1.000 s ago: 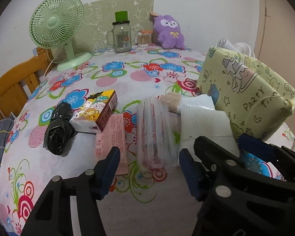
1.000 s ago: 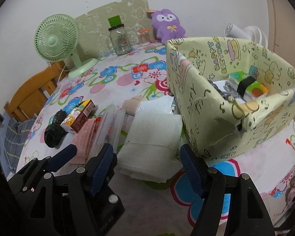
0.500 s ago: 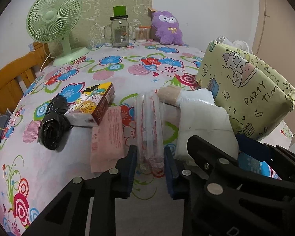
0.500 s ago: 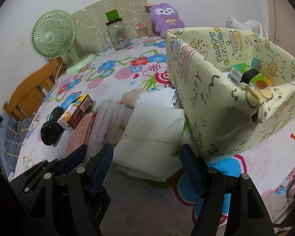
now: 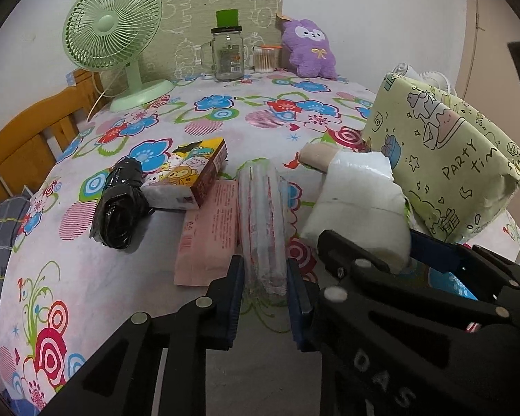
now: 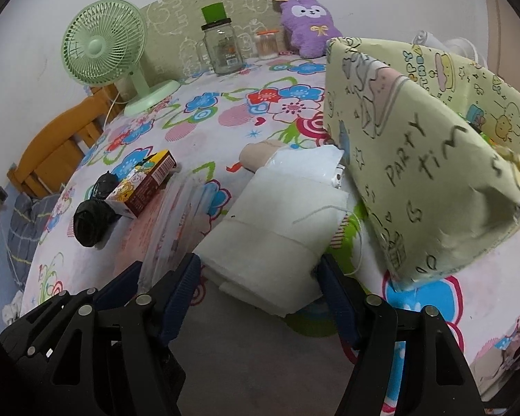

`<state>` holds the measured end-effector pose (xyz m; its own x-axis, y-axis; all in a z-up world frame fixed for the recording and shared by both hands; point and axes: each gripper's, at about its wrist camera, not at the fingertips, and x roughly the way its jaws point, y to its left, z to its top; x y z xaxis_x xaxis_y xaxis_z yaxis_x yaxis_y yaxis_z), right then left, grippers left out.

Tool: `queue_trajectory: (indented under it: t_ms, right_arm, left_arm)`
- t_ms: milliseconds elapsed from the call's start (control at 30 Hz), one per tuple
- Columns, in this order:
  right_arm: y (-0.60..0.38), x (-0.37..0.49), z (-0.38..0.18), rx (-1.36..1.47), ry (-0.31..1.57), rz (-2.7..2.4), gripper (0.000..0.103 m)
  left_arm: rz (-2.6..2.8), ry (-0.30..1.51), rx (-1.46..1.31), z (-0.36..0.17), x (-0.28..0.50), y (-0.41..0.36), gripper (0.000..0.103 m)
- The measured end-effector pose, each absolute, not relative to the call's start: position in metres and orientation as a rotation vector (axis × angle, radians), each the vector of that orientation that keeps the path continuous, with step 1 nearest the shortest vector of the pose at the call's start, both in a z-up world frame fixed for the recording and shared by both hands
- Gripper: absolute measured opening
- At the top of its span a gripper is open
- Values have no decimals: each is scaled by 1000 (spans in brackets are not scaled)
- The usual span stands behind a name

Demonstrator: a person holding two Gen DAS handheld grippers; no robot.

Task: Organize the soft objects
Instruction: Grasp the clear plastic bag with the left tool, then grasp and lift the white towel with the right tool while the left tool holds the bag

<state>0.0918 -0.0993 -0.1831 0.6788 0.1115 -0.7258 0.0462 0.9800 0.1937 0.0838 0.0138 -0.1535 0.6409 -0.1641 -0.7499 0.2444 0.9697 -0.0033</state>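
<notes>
My left gripper (image 5: 261, 286) is shut on the near end of a clear plastic packet (image 5: 261, 222) that lies on the floral tablecloth; it also shows in the right wrist view (image 6: 176, 222). My right gripper (image 6: 260, 277) is open, its jaws on either side of a folded white cloth stack (image 6: 277, 228), which also shows in the left wrist view (image 5: 358, 201). A pink flat packet (image 5: 209, 232) lies left of the clear packet. A beige roll (image 5: 317, 154) lies behind the white stack. The green "party time" box (image 6: 416, 159) stands right of the stack.
A cartoon carton (image 5: 187, 173) and a black bag bundle (image 5: 121, 197) lie at the left. A green fan (image 5: 112, 41), a glass jar (image 5: 227, 55), a small cup (image 5: 265, 59) and a purple plush (image 5: 310, 52) stand at the back. A wooden chair (image 5: 24, 138) is at the left edge.
My left gripper has closed from open onto the clear plastic packet. My right gripper has moved forward around the white stack, still open.
</notes>
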Motion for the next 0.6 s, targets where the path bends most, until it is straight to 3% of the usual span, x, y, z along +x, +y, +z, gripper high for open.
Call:
queue_trajectory:
  t_ms: [100, 167, 267, 600]
  right_arm:
    - [-98, 94, -184, 186, 820, 25, 55]
    - [-98, 94, -184, 179, 818, 27, 39]
    - [-101, 93, -184, 179, 809, 36, 29]
    - [-102, 86, -175, 174, 779, 72, 22]
  left_arm:
    - [-228, 843, 110, -153, 83, 12, 22]
    - [-224, 843, 110, -153, 83, 12, 22]
    - [-218, 841, 107, -153, 83, 11, 22]
    - [-206, 815, 105, -142, 73, 8, 19]
